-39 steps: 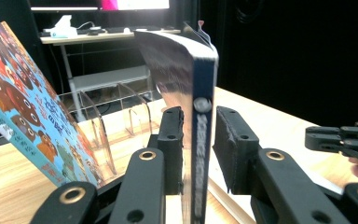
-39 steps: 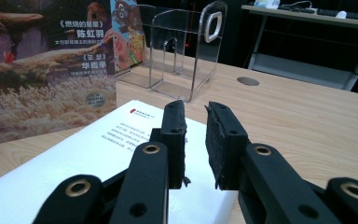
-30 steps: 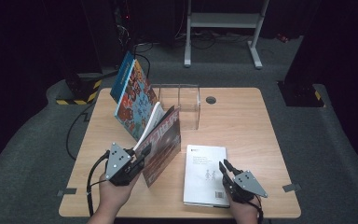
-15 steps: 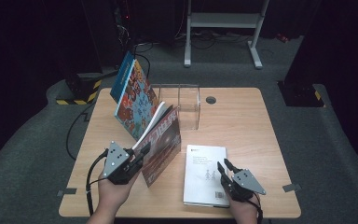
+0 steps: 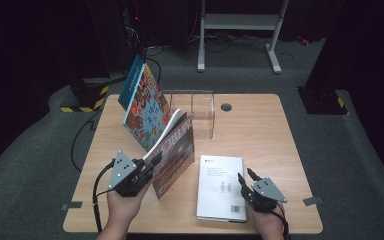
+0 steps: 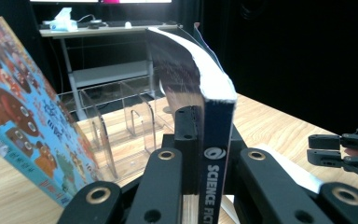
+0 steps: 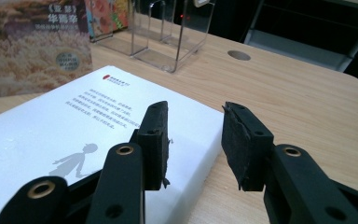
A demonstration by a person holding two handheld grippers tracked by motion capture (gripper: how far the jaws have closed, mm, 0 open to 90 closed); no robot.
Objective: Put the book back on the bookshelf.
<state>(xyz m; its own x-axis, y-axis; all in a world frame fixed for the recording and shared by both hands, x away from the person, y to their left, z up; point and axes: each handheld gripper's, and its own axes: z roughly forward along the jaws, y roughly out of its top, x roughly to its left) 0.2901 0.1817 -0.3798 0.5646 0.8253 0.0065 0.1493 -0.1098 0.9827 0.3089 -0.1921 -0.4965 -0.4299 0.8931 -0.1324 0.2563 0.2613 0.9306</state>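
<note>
The work looks like shelving books into the clear acrylic rack (image 5: 196,111) at the 12 o'clock side of the bench (image 5: 260,130), and it seems about a third done. One colourful picture book (image 5: 145,107) already leans at the rack's 9 o'clock end. The left gripper (image 5: 141,172) has its jaws pinched tight on the spine of the science-fiction book (image 5: 174,155), held upright just off the bench near 7 o'clock, not yet in a slot. The white book (image 5: 221,187) lies flat at 5 o'clock; the right gripper (image 5: 247,181) hovers over its edge, its jaws having just been opening, spread with nothing between them.
</note>
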